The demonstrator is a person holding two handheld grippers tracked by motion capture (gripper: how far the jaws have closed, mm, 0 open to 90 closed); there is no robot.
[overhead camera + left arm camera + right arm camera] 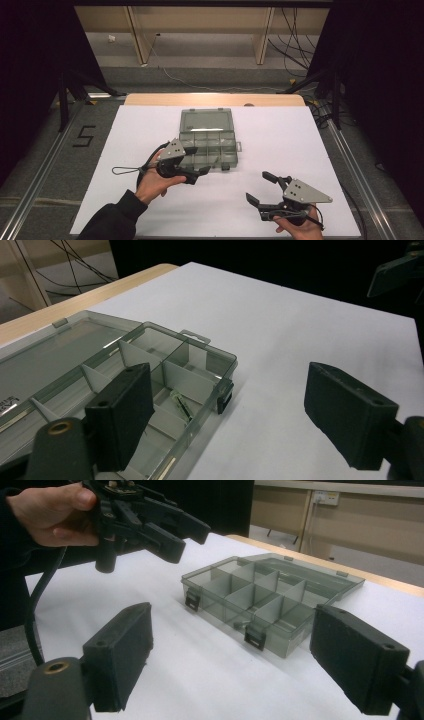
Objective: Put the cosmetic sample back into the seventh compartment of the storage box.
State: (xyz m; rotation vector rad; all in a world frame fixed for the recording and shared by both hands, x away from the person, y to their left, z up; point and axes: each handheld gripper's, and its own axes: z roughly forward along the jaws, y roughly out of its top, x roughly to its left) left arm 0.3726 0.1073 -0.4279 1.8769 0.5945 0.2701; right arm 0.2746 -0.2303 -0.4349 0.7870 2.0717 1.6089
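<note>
1. A smoky, clear compartment box [207, 137] is lying open on the white table [280, 150], lid flat behind
2. The left gripper [197, 175], jaws gaping and empty, is hovering at the box's near-left corner
3. The right gripper [260, 187], also wide open and empty, is waiting well right of the box

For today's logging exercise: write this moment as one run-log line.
organizer box: open, lid flat behind | left gripper: jaws open at box's near-left corner | right gripper: open, apart from box

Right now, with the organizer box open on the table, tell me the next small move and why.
Probably ease the left gripper down toward the front compartment of the open organizer box. Its jaws stand open just over the box's front edge, and a small item lies in that compartment. The right gripper, open, is off to the side.
</note>
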